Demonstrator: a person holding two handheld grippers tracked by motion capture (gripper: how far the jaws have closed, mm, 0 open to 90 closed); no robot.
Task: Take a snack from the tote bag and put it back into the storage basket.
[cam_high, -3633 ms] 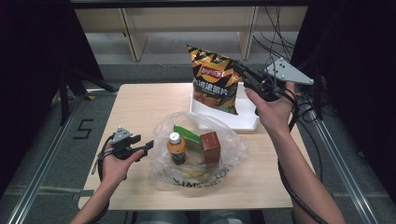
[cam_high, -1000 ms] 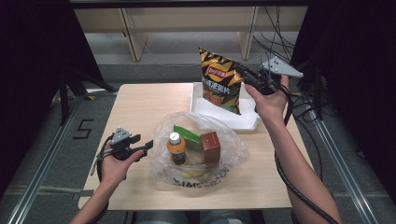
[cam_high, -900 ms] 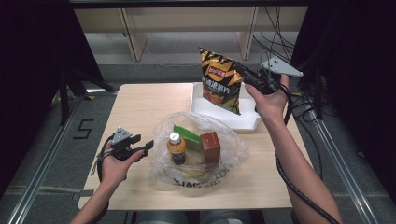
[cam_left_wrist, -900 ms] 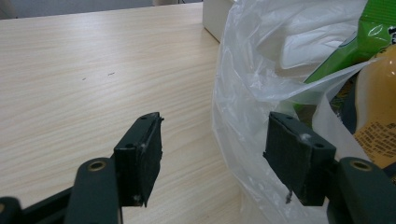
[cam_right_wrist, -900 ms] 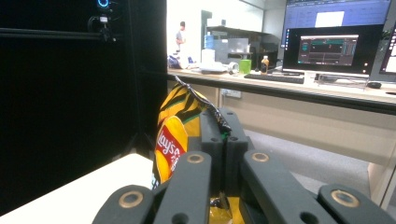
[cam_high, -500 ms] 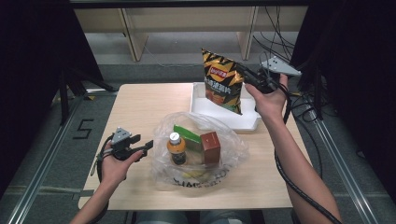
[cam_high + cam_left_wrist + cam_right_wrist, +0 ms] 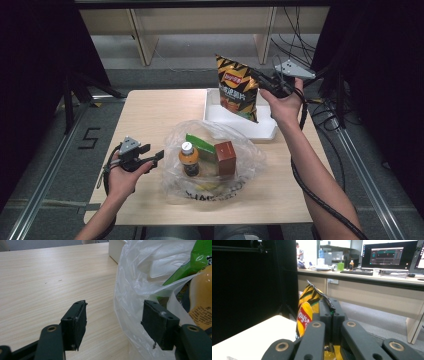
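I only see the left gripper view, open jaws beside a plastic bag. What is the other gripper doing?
Observer: The right gripper is shut on the top edge of a chip bag, holding it upright above a white tray.
Operator: What else is in the plastic bag besides the bottle and the green packet?
Observer: A brown carton stands beside the bottle.
Operator: Is the left gripper touching that bag?
Observer: In the high view the left gripper sits just left of the plastic bag, jaws empty.
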